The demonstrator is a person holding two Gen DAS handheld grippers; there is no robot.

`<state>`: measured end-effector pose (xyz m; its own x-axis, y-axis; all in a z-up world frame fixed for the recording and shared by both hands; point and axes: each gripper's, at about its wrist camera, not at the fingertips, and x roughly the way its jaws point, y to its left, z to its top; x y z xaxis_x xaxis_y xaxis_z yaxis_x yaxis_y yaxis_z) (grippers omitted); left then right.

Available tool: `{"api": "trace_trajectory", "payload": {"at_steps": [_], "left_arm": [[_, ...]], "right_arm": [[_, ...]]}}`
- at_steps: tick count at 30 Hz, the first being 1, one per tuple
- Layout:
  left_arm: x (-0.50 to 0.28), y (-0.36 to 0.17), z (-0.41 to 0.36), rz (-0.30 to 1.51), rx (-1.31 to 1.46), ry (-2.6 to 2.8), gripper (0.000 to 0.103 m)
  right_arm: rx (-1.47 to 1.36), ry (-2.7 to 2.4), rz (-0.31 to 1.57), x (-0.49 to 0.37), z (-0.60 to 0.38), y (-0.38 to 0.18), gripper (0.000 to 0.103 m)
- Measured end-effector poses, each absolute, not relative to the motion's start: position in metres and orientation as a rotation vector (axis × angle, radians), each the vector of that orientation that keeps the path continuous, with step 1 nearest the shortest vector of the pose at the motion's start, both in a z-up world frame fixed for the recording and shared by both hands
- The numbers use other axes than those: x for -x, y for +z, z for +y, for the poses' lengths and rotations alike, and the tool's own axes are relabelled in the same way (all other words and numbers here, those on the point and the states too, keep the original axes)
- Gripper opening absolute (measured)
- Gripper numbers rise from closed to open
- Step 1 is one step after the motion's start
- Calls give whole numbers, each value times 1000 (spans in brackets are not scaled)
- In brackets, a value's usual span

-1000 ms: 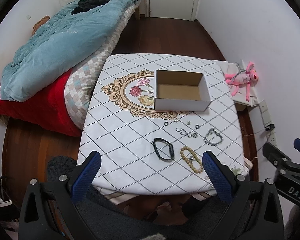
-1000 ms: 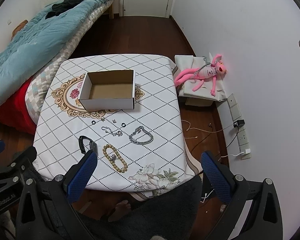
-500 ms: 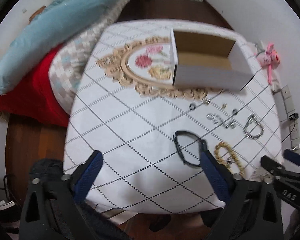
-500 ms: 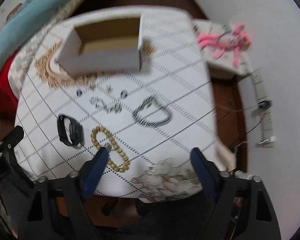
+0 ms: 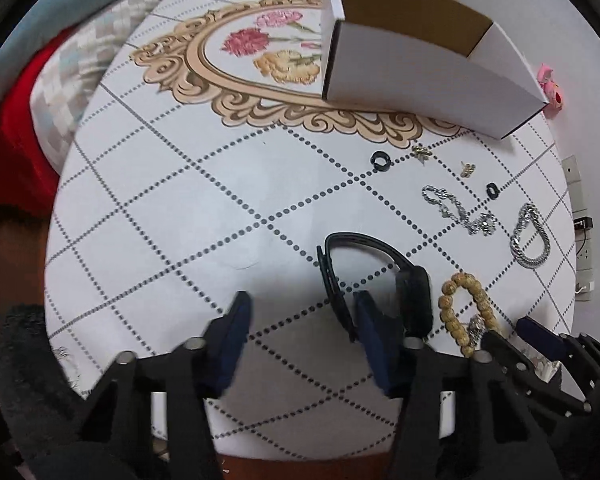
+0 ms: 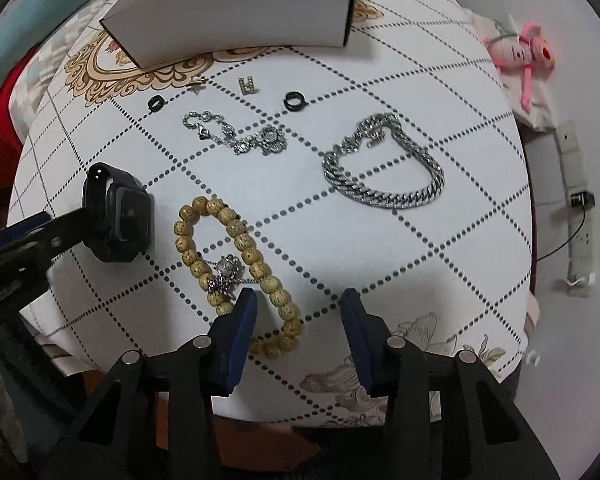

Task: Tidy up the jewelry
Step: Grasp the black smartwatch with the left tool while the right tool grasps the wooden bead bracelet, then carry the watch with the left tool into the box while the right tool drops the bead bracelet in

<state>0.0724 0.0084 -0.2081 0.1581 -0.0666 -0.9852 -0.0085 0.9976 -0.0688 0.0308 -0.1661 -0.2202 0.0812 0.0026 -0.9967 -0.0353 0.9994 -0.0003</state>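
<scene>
Jewelry lies on a white diamond-pattern tablecloth in front of an open white cardboard box [image 5: 416, 68] [image 6: 236, 20]. My left gripper [image 5: 300, 312] is open and low over the cloth, its right finger inside the loop of a black watch [image 5: 364, 264] [image 6: 118, 212]. My right gripper [image 6: 296, 312] is open, its fingers on either side of the near end of a wooden bead bracelet [image 6: 236, 252] [image 5: 464, 312]. A thick silver chain bracelet [image 6: 384, 168], a thin silver chain [image 6: 236, 132], two black rings [image 6: 294, 100] [image 6: 156, 102] and small charms lie beyond.
A bed with blue, checked and red bedding [image 5: 40, 80] stands left of the table. A pink plush toy [image 6: 528, 52] lies on a low stand to the right, with a power strip [image 6: 576, 184] on the floor by the wall.
Both grippers dropped from high above the table to just over the cloth. The left now reaches into the black watch, the right around the bead bracelet. Both jaws are narrower.
</scene>
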Motion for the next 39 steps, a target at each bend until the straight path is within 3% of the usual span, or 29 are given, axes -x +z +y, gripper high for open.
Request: {"api": "trace_trajectory", "payload": {"at_steps": [4,6,9,23,39], "left_arm": [[-72,-211,9,1374,34,-36,23],[-71,-212,9,1367,31,-52,8],[-68,-213,9,1351,15,-65,7],[-63,-195,4,1316,2,-75,4],[-111,-125,3,1186,67,-143,4]], "right_arm": [[60,26,1451,-25,-162,-223,39],[63,28,1437,-24,-161,-222,27],[69,28,1420,-21,-163,-222,11],[-226,53,1389,-33,-204,-201,9],[-304,163,1213,-72,-196,-113,9]]}}
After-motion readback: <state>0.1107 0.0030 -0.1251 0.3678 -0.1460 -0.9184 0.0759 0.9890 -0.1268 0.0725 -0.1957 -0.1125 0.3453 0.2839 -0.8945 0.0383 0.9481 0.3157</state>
